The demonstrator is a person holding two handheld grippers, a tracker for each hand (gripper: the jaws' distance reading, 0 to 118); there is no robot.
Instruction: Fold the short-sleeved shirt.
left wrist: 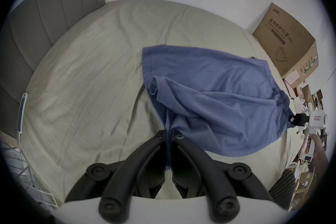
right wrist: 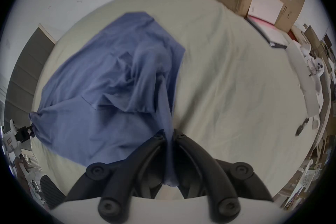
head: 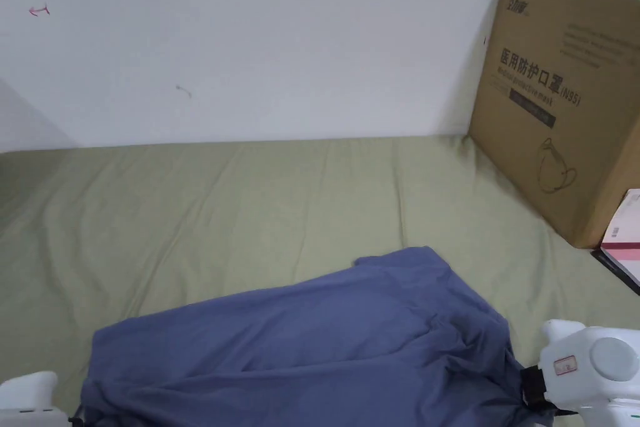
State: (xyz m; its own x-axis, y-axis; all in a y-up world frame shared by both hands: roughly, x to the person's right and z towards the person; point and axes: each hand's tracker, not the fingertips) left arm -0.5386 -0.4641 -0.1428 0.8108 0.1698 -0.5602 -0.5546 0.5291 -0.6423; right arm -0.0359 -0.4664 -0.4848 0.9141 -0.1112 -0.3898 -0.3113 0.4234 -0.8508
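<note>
A blue short-sleeved shirt hangs stretched between both grippers above the olive bed sheet, its far end sagging onto the bed. My left gripper is shut on one edge of the shirt, with cloth pinched between its black jaws. My right gripper is shut on the other edge of the shirt, a fold of fabric bunched between its jaws. In the head view the right gripper sits at the lower right corner of the shirt and the left gripper at the lower left.
A large cardboard box leans against the wall at the bed's right end, with a white and pink booklet beside it. A grey padded headboard bounds the left end. Cluttered shelves stand beyond the bed's right side.
</note>
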